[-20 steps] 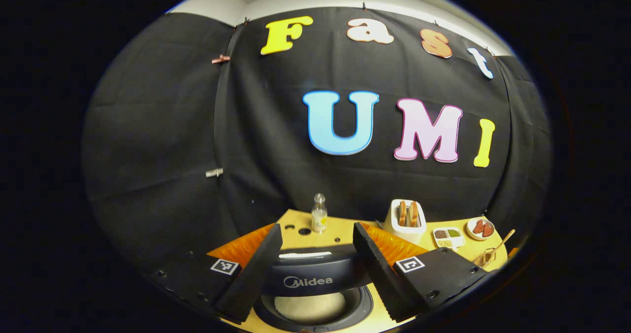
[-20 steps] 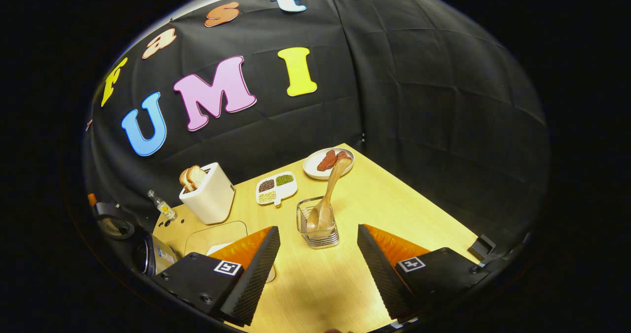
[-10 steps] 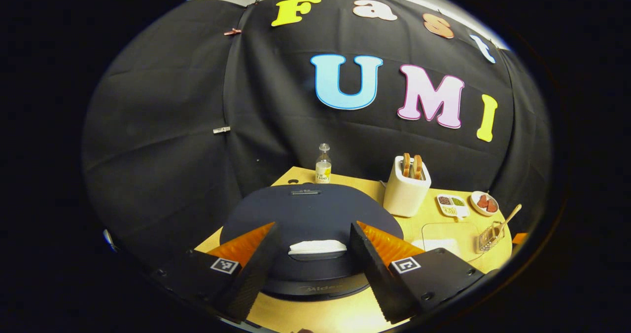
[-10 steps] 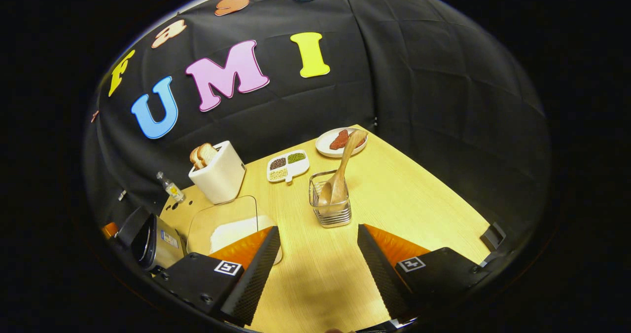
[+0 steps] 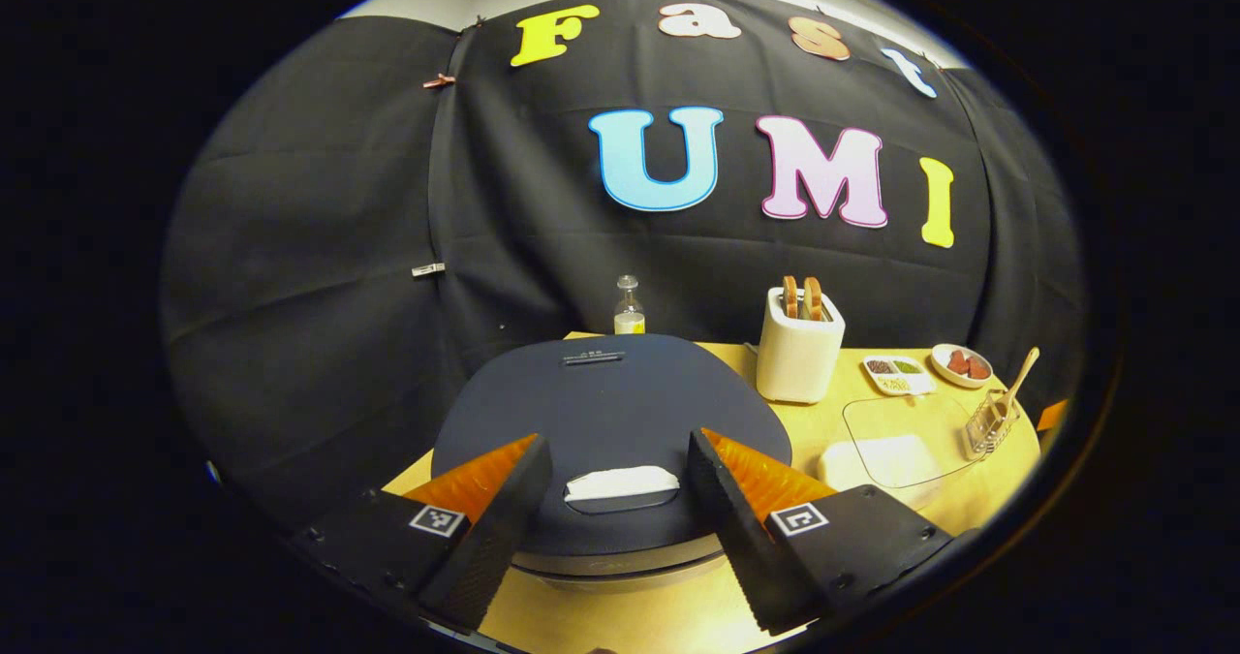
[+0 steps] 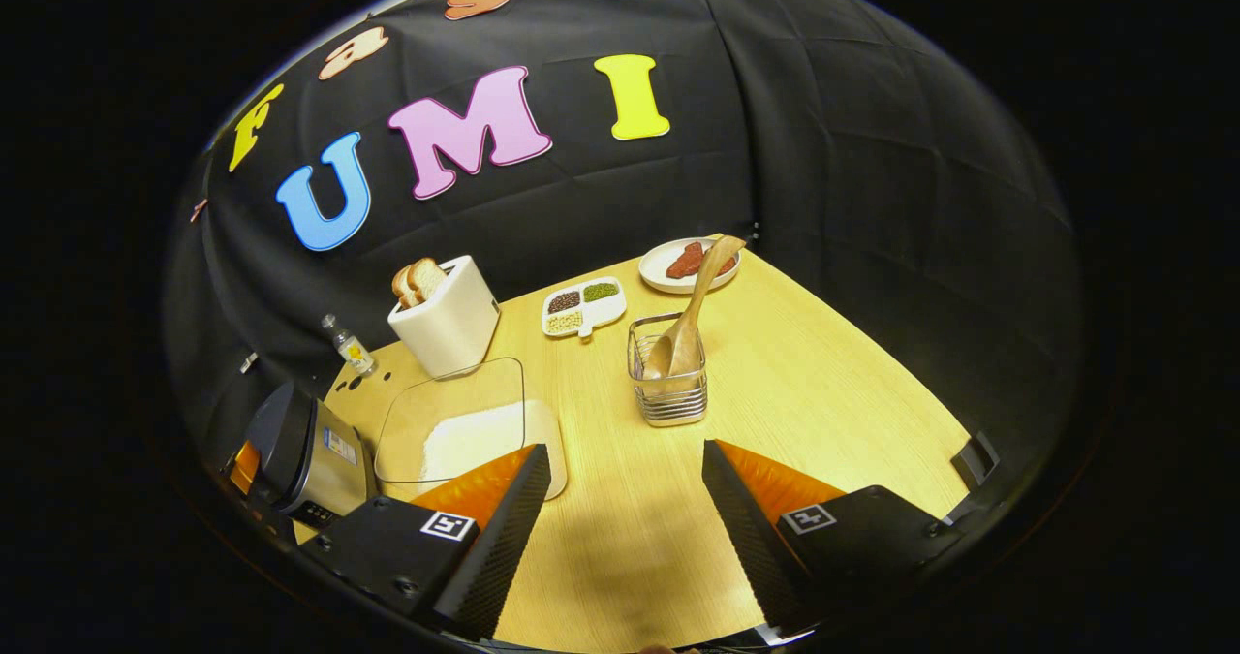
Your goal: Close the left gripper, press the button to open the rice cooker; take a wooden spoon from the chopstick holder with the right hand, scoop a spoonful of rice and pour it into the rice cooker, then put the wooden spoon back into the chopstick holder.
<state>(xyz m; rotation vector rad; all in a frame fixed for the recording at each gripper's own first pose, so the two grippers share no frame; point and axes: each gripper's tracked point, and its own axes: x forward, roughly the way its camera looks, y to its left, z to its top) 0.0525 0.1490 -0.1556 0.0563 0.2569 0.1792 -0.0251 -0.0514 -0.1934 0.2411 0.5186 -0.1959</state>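
Two grippers are seen with their jaws spread wide and nothing held between them. Ahead of the left gripper (image 5: 608,518), between its ribbed fingers (image 5: 504,509), the rice cooker (image 5: 610,421) is found with its smooth, dark, rounded lid shut; a pale oblong button (image 5: 621,482) is set in the lid's near edge, just beyond the fingertips and not touched. Past the right gripper (image 6: 620,528), bare wood-grain table (image 6: 823,383) lies between the jaws, and farther ahead stands the chopstick holder (image 6: 668,383), a square wire basket, in which the wooden spoon (image 6: 693,305) is leaned, bowl down and handle tilted up to the right. To the left of the jaws a clear, rounded-square container of white rice (image 6: 475,436) is placed, partly hidden by the left finger. Beyond it a white boxy toaster (image 6: 448,323) is loaded with two slices of bread, a divided white dish (image 6: 583,307) is filled with dark, green and pale grains, and a round plate (image 6: 678,264) bears red pieces. A small glass bottle (image 6: 349,346) is seen near the wall.
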